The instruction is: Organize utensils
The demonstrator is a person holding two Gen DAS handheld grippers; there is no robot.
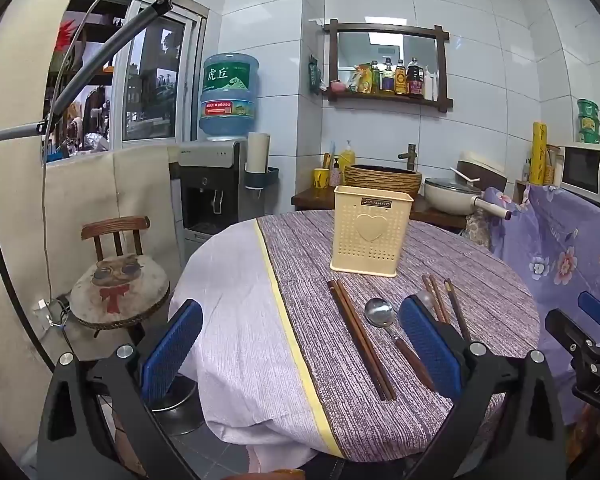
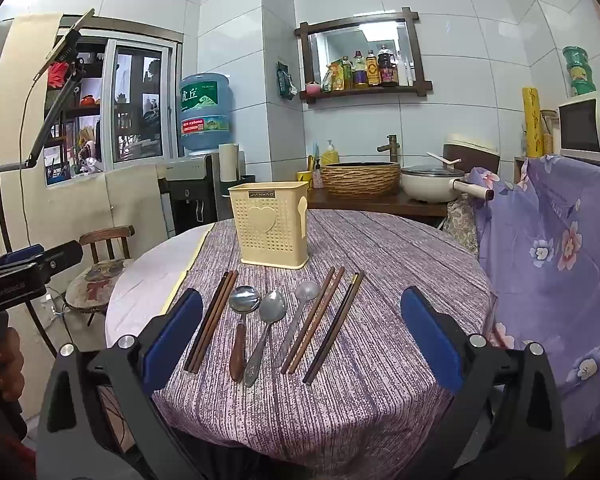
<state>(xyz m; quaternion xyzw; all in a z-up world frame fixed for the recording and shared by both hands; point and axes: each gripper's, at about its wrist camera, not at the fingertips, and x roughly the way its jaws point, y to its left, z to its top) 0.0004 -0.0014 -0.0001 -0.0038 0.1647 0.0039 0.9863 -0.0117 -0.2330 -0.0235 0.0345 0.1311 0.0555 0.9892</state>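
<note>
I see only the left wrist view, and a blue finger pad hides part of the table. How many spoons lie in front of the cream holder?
Observer: Three: a wooden-handled spoon, an all-metal spoon and a pale spoon, side by side.
Operator: What lies right of them?
Observer: Two chopstick pairs: a brown pair, then a dark pair farthest right.
Operator: Does the right hand-held gripper hold anything?
Observer: No, the right hand-held gripper is open and empty.

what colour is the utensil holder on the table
Pale cream-yellow utensil holder, perforated with a raised heart on its front; clearest in the right wrist view.
</note>
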